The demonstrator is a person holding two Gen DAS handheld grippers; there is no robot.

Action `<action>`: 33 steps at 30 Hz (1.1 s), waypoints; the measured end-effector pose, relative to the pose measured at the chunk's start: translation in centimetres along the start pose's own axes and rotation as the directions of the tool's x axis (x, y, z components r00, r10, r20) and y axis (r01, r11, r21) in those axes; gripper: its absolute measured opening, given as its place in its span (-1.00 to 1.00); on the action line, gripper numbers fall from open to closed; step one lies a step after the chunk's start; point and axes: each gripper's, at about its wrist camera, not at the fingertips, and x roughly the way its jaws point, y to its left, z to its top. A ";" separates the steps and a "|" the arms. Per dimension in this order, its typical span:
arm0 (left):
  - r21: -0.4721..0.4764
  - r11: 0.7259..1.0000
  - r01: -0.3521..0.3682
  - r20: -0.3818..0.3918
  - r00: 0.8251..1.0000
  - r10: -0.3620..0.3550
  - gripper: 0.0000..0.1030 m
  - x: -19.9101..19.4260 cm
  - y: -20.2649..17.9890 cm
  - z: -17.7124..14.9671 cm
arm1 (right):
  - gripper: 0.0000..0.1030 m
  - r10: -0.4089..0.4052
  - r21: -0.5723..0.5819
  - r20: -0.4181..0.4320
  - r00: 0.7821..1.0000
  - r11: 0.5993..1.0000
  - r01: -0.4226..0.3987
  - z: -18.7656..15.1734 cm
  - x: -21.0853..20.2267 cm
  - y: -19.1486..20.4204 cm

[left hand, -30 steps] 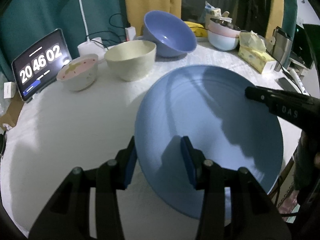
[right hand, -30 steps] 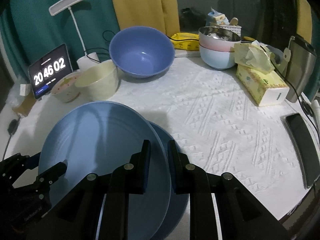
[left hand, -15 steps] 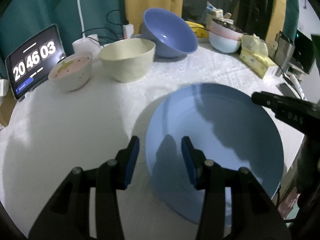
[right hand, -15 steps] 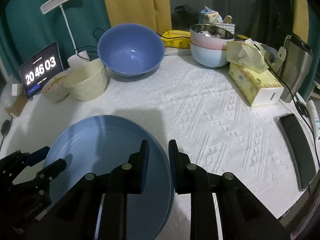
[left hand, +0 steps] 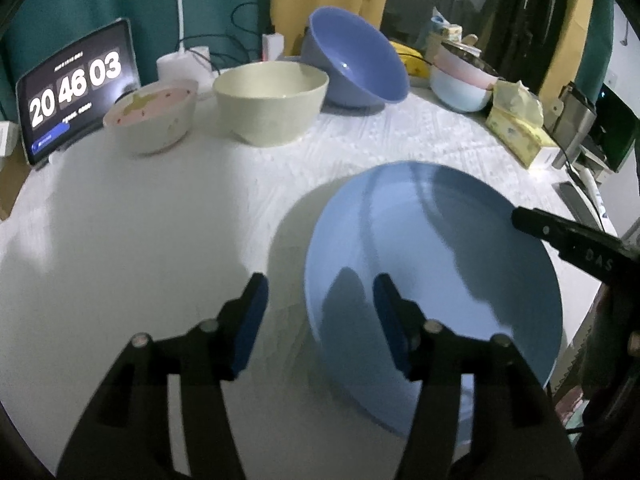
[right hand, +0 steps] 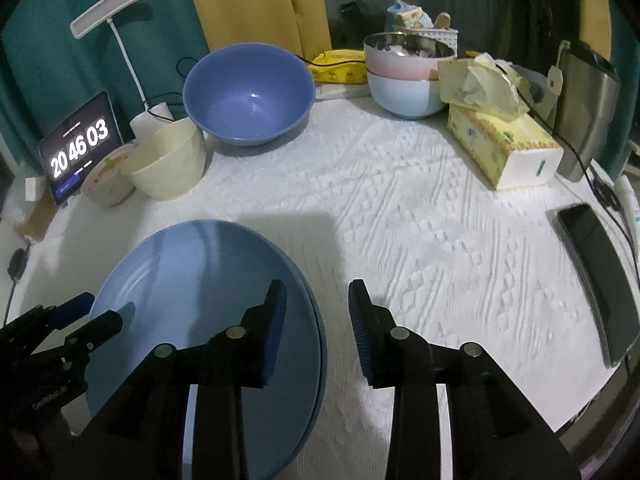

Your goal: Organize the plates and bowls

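A blue plate (left hand: 432,280) lies flat on a second blue plate near the table's front edge, with both rims showing in the right wrist view (right hand: 200,300). My left gripper (left hand: 320,312) straddles its left rim and its jaws are opening, the pads clear of the plate. My right gripper (right hand: 318,316) straddles the right rim, also opening, with no pad pressing. At the back stand a large blue bowl (right hand: 248,92), a cream bowl (right hand: 166,160), a pink-and-white bowl (right hand: 108,180) and a stacked pink and pale-blue pair of bowls (right hand: 404,80).
A tablet clock (right hand: 80,148) and a white lamp (right hand: 108,12) stand at the back left. A tissue box (right hand: 504,144), a metal container (right hand: 584,108) and a phone (right hand: 596,276) line the right side. White cloth covers the table (right hand: 420,220).
The upper plate has come down from its tilt to lie flat on the lower one. Both grippers' jaws have widened and let go of its rim.
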 end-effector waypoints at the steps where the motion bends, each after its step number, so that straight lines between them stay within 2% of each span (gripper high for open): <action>1: -0.004 1.000 0.000 -0.005 1.000 0.000 0.10 0.1 0.0 -0.2 | -0.33 0.007 0.005 -0.004 1.000 1.000 -0.007 -0.2 0.1 -0.1; 12: -0.031 0.999 0.028 -0.034 0.999 -0.029 0.10 0.9 -0.3 -0.7 | -0.33 0.054 0.035 -0.051 0.997 0.998 -0.052 -1.5 1.0 -0.2; 15: -0.052 0.997 0.055 -0.030 0.998 -0.056 0.10 1.1 -0.1 -0.7 | -0.32 0.091 0.049 -0.054 0.994 0.995 -0.088 -1.7 1.1 -0.3; 17: -0.072 0.995 0.069 -0.030 0.997 -0.071 0.23 1.3 0.1 -0.7 | -0.31 0.108 0.057 -0.053 0.993 0.993 -0.105 -1.8 1.2 -0.4; 19: -0.095 0.992 0.078 -0.038 0.996 -0.082 0.51 1.7 0.3 -0.8 | -0.31 0.125 0.071 -0.056 0.991 0.990 -0.121 -1.9 1.2 -0.5; 21: -0.126 0.986 0.106 -0.041 0.993 -0.112 0.54 2.0 0.6 -1.0 | -0.29 0.151 0.081 -0.059 0.987 0.986 -0.146 -2.1 1.3 -0.4; 23: -0.118 0.987 0.110 -0.032 0.993 -0.115 0.54 2.0 0.5 -1.1 | -0.11 0.175 0.093 -0.061 0.983 0.981 -0.169 -2.4 1.5 -0.2; 29: -0.082 0.986 0.143 -0.022 0.989 -0.146 0.51 1.9 -0.1 -1.3 | -0.06 0.180 0.120 -0.052 0.982 0.978 -0.173 -2.5 1.4 -0.1; 31: -0.069 0.984 0.166 -0.015 0.986 -0.167 0.27 1.7 -0.3 -1.3 | -0.06 0.178 0.123 -0.049 0.983 0.977 -0.171 -2.5 1.4 -0.1; 33: -0.056 0.984 0.167 -0.009 0.986 -0.168 0.26 1.6 -0.6 -1.3 | -0.05 0.173 0.122 -0.046 0.984 0.979 -0.166 -2.6 1.4 -0.1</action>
